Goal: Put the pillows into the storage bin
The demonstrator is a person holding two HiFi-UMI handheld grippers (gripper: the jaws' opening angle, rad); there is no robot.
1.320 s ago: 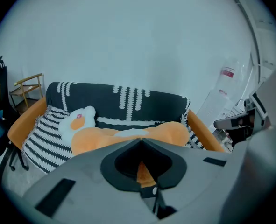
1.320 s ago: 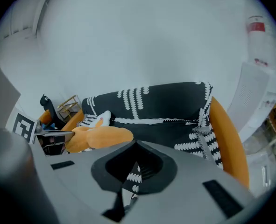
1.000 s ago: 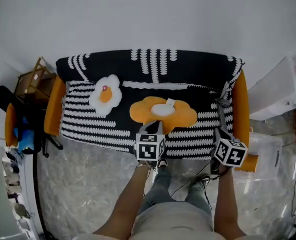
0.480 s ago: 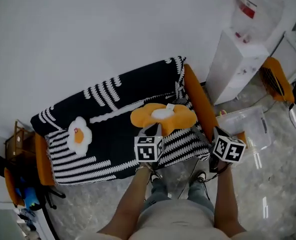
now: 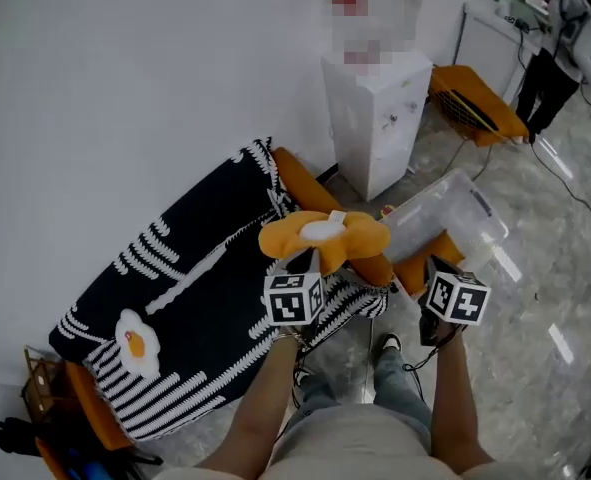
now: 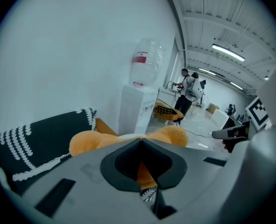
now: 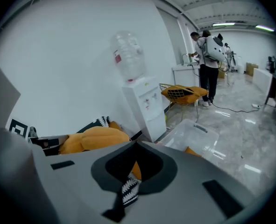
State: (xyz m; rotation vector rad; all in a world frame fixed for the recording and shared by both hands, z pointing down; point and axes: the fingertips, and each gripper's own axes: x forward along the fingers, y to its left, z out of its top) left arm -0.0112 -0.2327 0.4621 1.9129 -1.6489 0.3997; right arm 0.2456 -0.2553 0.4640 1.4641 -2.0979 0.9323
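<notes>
From the head view, the left tongs [image 5: 307,260] hold the orange pillow [image 5: 325,236] above the end of the striped sofa [image 5: 175,298], with the clear storage bin [image 5: 445,213] on the floor just beyond. The left gripper view shows these tongs clamped on the pillow's orange edge. In the right gripper view, the right tongs [image 7: 137,146] are together and empty, with the bin ahead.
</notes>
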